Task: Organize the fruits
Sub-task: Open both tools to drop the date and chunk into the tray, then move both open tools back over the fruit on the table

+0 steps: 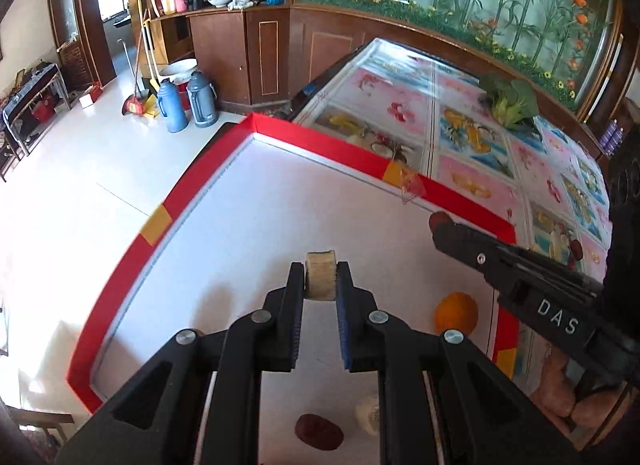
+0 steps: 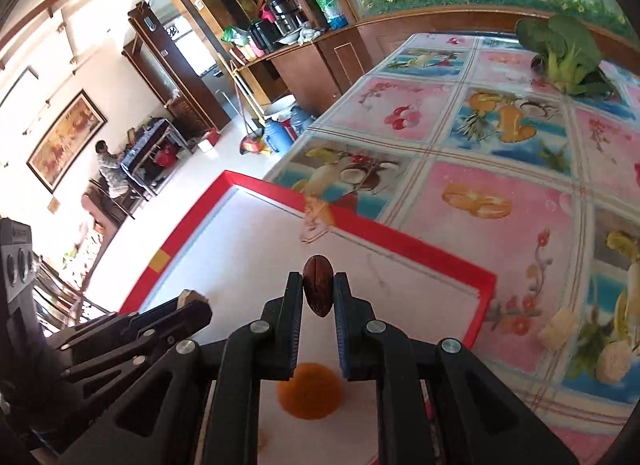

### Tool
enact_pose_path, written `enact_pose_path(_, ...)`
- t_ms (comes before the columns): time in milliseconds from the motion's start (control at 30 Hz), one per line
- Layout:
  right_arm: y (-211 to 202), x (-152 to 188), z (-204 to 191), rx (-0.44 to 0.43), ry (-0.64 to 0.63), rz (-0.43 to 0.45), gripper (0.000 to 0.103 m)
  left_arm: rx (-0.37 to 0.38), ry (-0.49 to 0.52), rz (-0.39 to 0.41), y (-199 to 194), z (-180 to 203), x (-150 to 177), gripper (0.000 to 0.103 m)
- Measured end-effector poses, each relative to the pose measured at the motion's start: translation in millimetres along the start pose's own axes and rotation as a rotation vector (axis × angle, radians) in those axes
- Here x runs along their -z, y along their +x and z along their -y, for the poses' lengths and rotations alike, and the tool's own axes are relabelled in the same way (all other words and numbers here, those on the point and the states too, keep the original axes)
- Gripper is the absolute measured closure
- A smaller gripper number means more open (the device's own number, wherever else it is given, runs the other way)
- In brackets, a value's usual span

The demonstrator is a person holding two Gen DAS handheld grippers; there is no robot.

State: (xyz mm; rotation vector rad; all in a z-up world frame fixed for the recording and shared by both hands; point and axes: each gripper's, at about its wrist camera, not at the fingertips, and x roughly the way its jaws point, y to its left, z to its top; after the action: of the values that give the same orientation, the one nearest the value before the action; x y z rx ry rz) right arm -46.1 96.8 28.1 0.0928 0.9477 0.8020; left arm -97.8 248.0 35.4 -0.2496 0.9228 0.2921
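Item: tan cut fruit chunk (image 1: 320, 275), pinched in the left gripper (image 1: 320, 279), fingers closed on it, raised over the red-edged white tray (image 1: 280, 201), likely for sorting.
Item: dark red date (image 2: 318, 291), clamped in the right gripper (image 2: 318, 293), also above the tray.
On the tray: orange (image 1: 456, 313), second date (image 1: 319, 431), pale piece (image 1: 368, 413).
Beyond the tray, on the bench (image 2: 480, 193): leafy greens (image 2: 568, 57).
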Motion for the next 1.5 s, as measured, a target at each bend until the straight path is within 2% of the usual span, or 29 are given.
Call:
enact_pose_path(67,7,2,5,0.006,0.024,-0.038,0.091,-0.007,0.013,-0.014,3,4,2,0.086)
enact_pose_path(267,11,6,-11,0.014,-0.036,-0.069,0.089,-0.016,0.039,-0.052,12,13,3,0.086)
enact_pose_path(367,15,5,-13,-0.012,-0.032,-0.088,0.088,-0.037,0.048,-0.053,12,14,5,0.086)
enact_pose_path(467,12,5,-15,-0.024,-0.037,-0.08,0.077,-0.053,0.058,-0.048,10,13,6,0.084)
enact_pose_path(500,12,3,-14,-0.025,-0.038,-0.074,0.074,-0.051,0.054,-0.053,11,12,5,0.081)
enact_pose_path(533,8,2,-14,-0.03,-0.039,-0.066,0.073,-0.048,0.048,-0.054,10,11,5,0.07)
enact_pose_path(567,1,0,-13,-0.041,-0.039,-0.044,0.072,-0.052,0.042,-0.045,7,10,6,0.055)
enact_pose_path(633,-12,-5,-11,-0.045,-0.04,0.009,0.069,-0.075,0.038,-0.006,-3,8,6,0.039)
enact_pose_path(667,-21,-7,-8,-0.036,-0.042,0.027,0.066,-0.083,0.039,0.017,-9,7,7,0.038)
enact_pose_path(767,-41,-10,4,-0.003,-0.045,0.066,0.066,-0.094,0.052,0.058,-25,8,7,0.038)
enact_pose_path(967,-92,2,76,0.132,-0.026,0.102,0.066,-0.013,0.148,0.119,-54,39,14,0.037)
enact_pose_path(1100,-117,20,120,0.151,-0.022,0.091,0.065,0.065,0.278,0.134,-57,81,16,0.037)
enact_pose_path(1200,-119,29,129,0.16,-0.063,0.061,0.065,0.103,0.405,0.142,-51,119,15,0.037)
enact_pose_path(1300,-112,30,126,0.156,-0.085,0.04,0.065,0.132,0.487,0.127,-40,148,14,0.037)
enact_pose_path(1367,-106,32,119,0.154,-0.122,0.027,0.065,0.141,0.52,0.115,-33,161,14,0.037)
enact_pose_path(1500,-90,38,110,0.204,-0.162,0.0,0.065,0.143,0.506,0.098,-29,162,16,0.037)
